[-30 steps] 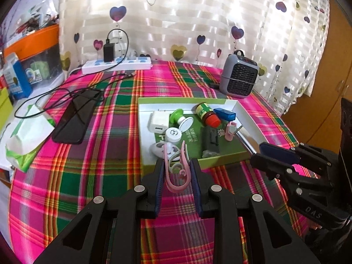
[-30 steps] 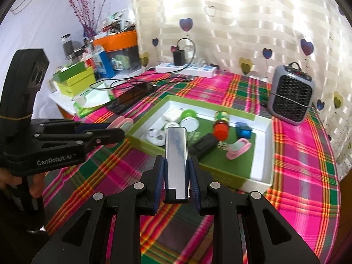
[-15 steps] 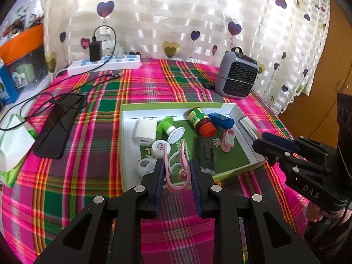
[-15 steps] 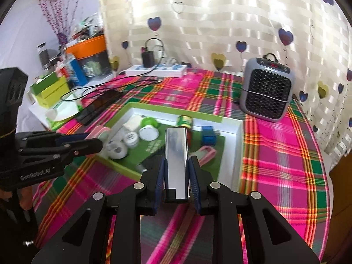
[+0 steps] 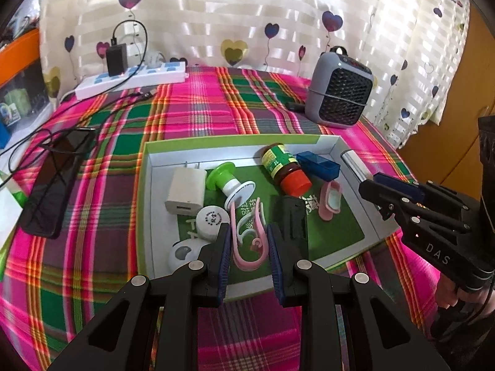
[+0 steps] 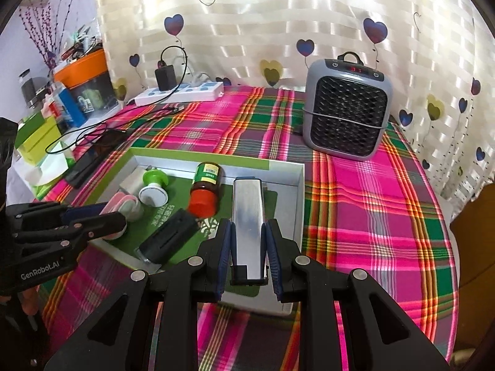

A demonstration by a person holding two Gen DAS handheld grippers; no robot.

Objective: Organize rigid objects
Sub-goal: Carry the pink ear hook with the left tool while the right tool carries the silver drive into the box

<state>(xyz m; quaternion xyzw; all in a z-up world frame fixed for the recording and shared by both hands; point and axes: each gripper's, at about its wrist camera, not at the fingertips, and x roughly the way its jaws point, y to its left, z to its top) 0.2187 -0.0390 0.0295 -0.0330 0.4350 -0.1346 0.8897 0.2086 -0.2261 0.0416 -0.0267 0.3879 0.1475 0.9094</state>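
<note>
Pink curved plastic hook clip (image 5: 247, 241) is clamped between the blue pads of the left gripper (image 5: 248, 244), held over the near edge of the shallow white tray with green rim and green mat (image 5: 145, 191). Long silver metal bar with a black end (image 6: 247, 225) is pinched in the right gripper (image 6: 248, 247), jaws closed on its lower part, bar pointing away over the tray's right near corner. From the left wrist view the right gripper (image 5: 368, 187) sits at the tray's right wall, silver bar tip just beyond it.

In the tray: white USB wall charger (image 5: 185, 193) at left, green-and-white spool-shaped stamp (image 5: 230, 182) beside it, white round cap with a printed mark (image 5: 213, 221) near the front, grey-and-white round puck (image 5: 182, 255) at the front left corner. Brown bottle with red cap and green label (image 5: 284, 168) lies on its side mid-back, blue translucent rectangular box (image 5: 318, 160) just right of it. Black ribbed rectangular block (image 5: 292, 216) lies on the mat, small pink oval case (image 5: 331, 199) to its right.

Tray rests on a worktop covered with a pink, green and orange plaid cloth (image 5: 191, 114). Black smartphone with cable (image 5: 55, 182) at left, white power strip with a black adapter (image 5: 130, 77) at the back, grey portable heater (image 6: 346, 108) at back right. Heart-print curtain (image 6: 247, 15) behind. Fingers of a hand (image 5: 448, 296) show under the right gripper's handle.
</note>
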